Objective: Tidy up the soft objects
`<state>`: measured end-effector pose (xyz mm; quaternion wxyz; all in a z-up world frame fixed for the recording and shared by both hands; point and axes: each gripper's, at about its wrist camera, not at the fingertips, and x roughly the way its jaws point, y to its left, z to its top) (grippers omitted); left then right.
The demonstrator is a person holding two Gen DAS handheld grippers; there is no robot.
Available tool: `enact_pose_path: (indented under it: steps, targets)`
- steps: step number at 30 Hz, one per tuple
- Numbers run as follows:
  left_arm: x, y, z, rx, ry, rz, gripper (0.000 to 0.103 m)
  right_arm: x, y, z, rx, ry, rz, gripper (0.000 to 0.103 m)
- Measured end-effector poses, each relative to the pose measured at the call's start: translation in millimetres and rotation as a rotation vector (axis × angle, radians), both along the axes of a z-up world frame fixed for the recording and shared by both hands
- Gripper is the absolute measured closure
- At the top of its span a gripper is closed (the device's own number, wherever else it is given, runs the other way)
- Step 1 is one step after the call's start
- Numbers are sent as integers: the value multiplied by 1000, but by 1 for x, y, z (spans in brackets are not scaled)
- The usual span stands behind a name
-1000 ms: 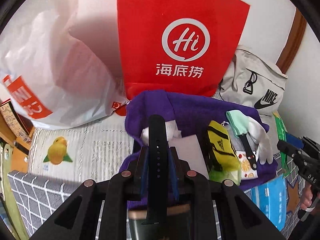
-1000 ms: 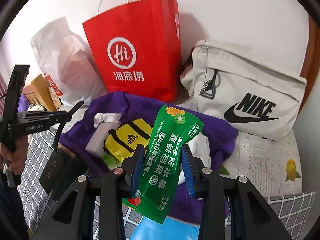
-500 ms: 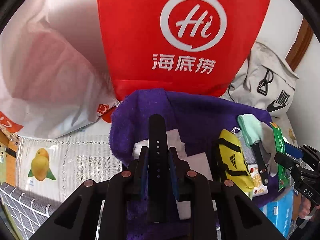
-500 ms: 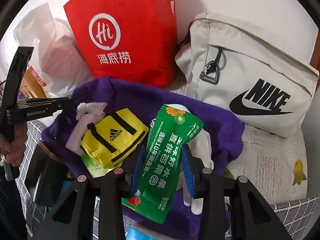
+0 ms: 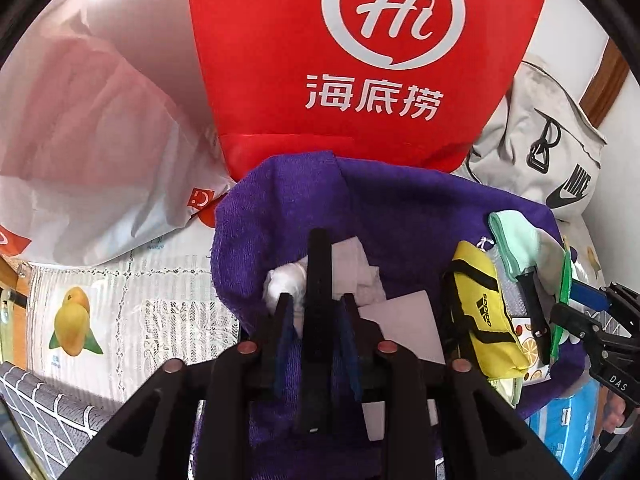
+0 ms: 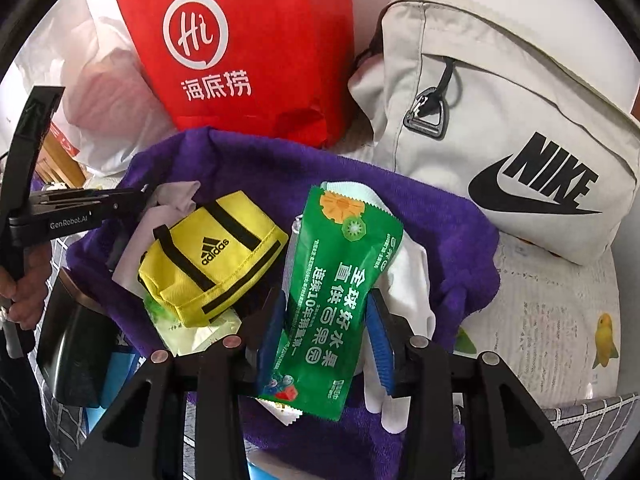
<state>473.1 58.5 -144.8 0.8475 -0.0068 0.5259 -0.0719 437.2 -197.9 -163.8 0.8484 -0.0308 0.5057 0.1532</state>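
A purple towel lies spread under a pile of small things. My left gripper hovers low over its left part. Its jaws are opening, and a black strap stands between them with a gap on each side. A crumpled white cloth lies just beyond. My right gripper is over the towel's right part. Its pads still touch a green snack packet as the jaws begin opening. A yellow Adidas pouch lies to its left and a white glove beneath it.
A red paper bag stands behind the towel, with a white plastic bag to its left. A beige Nike bag leans at the back right. A blue packet lies under the towel's near corner. The fruit-print sheet shows on both sides.
Both grippers have come down closer to the purple towel. The left jaws have parted from the black strap. The right jaws stand slightly wider around the green packet.
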Motion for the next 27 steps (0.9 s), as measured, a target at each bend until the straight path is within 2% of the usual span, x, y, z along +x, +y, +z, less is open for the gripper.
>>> enact_pose_path:
  steps: [4, 6, 7, 8, 15, 23, 27]
  targets:
    - [-4, -3, 7, 6, -13, 4, 62, -2, 1, 2, -5, 2, -2, 57]
    - [-8, -2, 12, 5, -18, 3, 55, -5, 1, 6, -5, -6, -5, 50]
    - [-11, -2, 16, 9, -23, 3, 54, -7, 0, 9, -6, -11, -3, 42]
    - [-11, -2, 18, 12, -25, 4, 52, -8, 0, 11, -9, -21, -5, 39]
    - [-28, -2, 38, 25, -47, 8, 44, -26, -3, 30, 9, -50, -24, 39]
    - [-76, -5, 63, 34, -79, 10, 37, -66, -5, 65, 16, -114, -61, 39]
    - [-111, -6, 75, 26, -98, 12, 24, -93, -3, 82, 36, -131, -74, 38]
